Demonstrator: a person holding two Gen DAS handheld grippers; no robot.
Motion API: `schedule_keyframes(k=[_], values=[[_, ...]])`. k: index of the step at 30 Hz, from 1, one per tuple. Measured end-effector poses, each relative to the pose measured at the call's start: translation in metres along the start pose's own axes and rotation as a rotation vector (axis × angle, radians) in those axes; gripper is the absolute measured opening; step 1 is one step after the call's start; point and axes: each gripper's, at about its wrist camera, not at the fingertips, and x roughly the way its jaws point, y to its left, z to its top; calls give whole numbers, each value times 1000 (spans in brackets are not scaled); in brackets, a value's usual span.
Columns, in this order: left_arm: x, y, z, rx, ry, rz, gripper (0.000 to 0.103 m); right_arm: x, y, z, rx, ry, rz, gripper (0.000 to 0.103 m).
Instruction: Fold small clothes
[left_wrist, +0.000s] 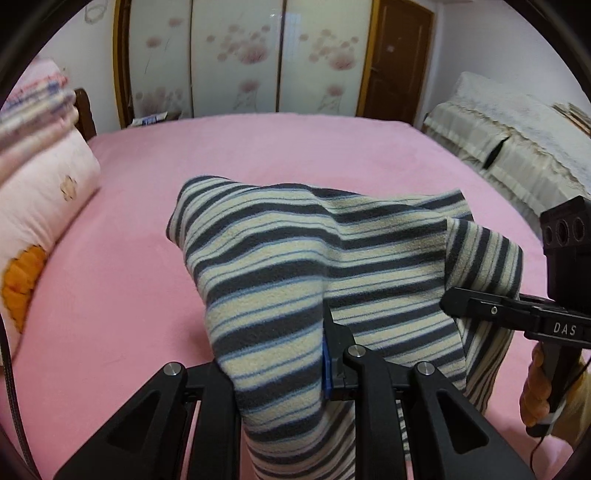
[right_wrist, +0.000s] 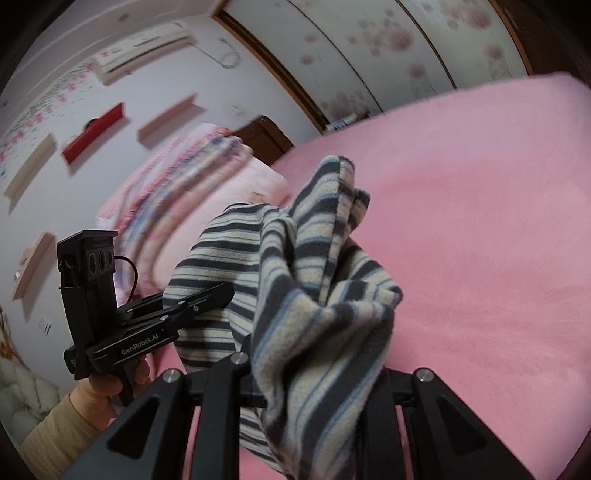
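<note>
A small striped fleece garment (left_wrist: 295, 266), cream with dark grey and blue stripes, hangs lifted above the pink bed (left_wrist: 129, 266). My left gripper (left_wrist: 295, 369) is shut on its near edge; cloth drapes over the fingers. My right gripper (left_wrist: 448, 304) comes in from the right and is shut on the garment's right edge. In the right wrist view the garment (right_wrist: 317, 302) bunches over my right gripper (right_wrist: 310, 369), hiding its fingertips. The left gripper (right_wrist: 225, 295) shows at the left there, pinching the cloth.
Pink pillows (left_wrist: 40, 206) and folded bedding (left_wrist: 33, 107) lie at the bed's left. A covered piece of furniture (left_wrist: 509, 147) stands to the right. A floral sliding wardrobe (left_wrist: 240, 59) is behind the bed. Wall shelves (right_wrist: 96, 133) show in the right wrist view.
</note>
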Motion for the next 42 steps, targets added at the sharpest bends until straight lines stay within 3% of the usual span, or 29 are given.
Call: schedule_keyframes(k=[5,10,16,21,23,27,30,33,34,35,37,42], values=[[77,-1,6,27,23,50,16,47,-49,6,51,15,-52,19],[120,4,8,42,12,56,18,67,-81,9,46,1,-86,19],[154,32,5,-55,76,-35,41,82,-107,-4,8,27,-129,19],[154,52,12,-160,46,-127,57,87,-125,2,72,65,-89,30],[148,60,13,-213,24,-125,75,90,-133,8,98,79,-69,37],[158,75,28,-281,11,-167,78,97,-153,24,162,103,-13,42],[172,69,38,-262,21,-202,78,100,-167,32,204,112,46,43],[183,54,48,-168,9,-109,75,106,-167,37,162,124,57,41],[181,51,49,-141,-12,-75,65,107,-158,38,88,111,23,24],[179,48,53,-115,-45,-30,53,108,-153,39,55,110,12,18],[173,47,57,-105,-96,54,41,107,-143,39,-21,81,-30,18],[179,46,57,-121,-99,266,41,113,-137,36,-81,71,-159,20]])
